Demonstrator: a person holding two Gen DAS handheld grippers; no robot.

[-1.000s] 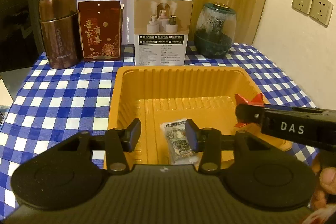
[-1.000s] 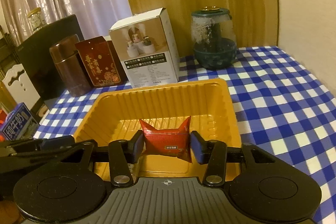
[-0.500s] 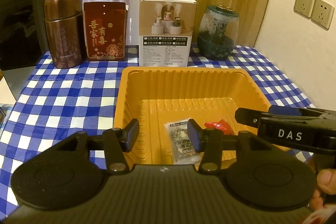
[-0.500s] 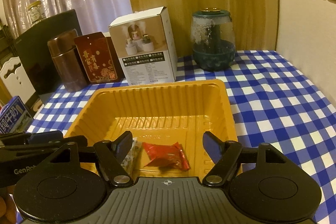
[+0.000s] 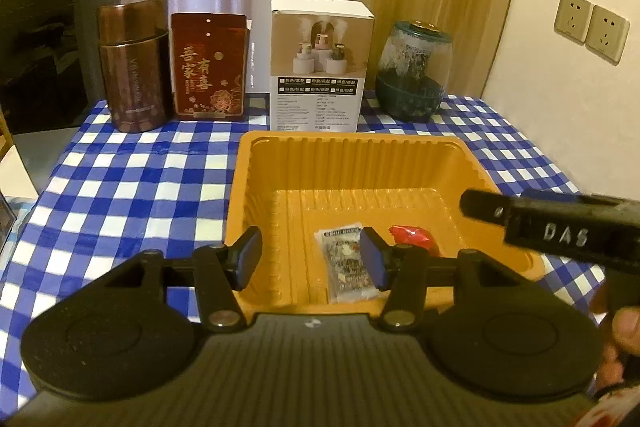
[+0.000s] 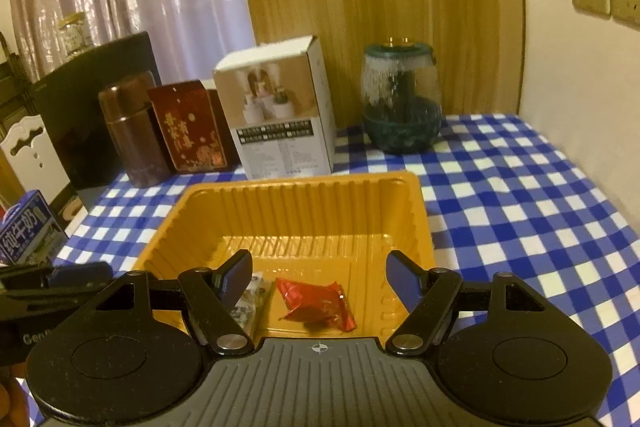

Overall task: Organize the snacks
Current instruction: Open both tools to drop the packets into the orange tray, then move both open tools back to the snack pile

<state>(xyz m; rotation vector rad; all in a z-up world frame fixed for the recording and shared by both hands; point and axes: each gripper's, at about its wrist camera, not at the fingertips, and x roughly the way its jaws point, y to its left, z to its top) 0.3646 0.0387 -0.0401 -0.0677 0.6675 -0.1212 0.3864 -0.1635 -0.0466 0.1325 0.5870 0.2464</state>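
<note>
- With both snack packets lying loose on the floor of the orange plastic tray (image 5: 456, 163), the step in hand reads as release and withdrawal; the next packet would have to come from outside these views.
- Right gripper (image 6: 320, 281): jaws standing wide apart, nothing between the pads; the red foil snack packet (image 6: 316, 303) lies flat on the tray floor below and between them, untouched.
- Left gripper (image 5: 310, 257): jaws opening, pads clear of everything; the clear printed snack packet (image 5: 348, 267) lies on the tray floor near the front wall, partly hidden behind the right-hand finger, not held.
- Packets lie just beside each other, red one to the right in the left wrist view; I cannot tell whether their edges touch.
- Judgement on doing it well: lift each gripper straight up and back before swinging sideways; a low finger could drag a light packet or catch the front rim; the tray looks thin and would slide on the checked cloth of the bench (image 6: 520, 187).
- Keep the two grippers apart on the way out; the right one crosses the right side of the left view, near the tray's corner.
- Risk at the back: white carton (image 5: 320, 67), brown canister (image 5: 134, 67), red box (image 5: 208, 67) and green-based glass jar (image 5: 414, 75) stand in a row behind the tray; no reach beyond the far wall is needed.
</note>
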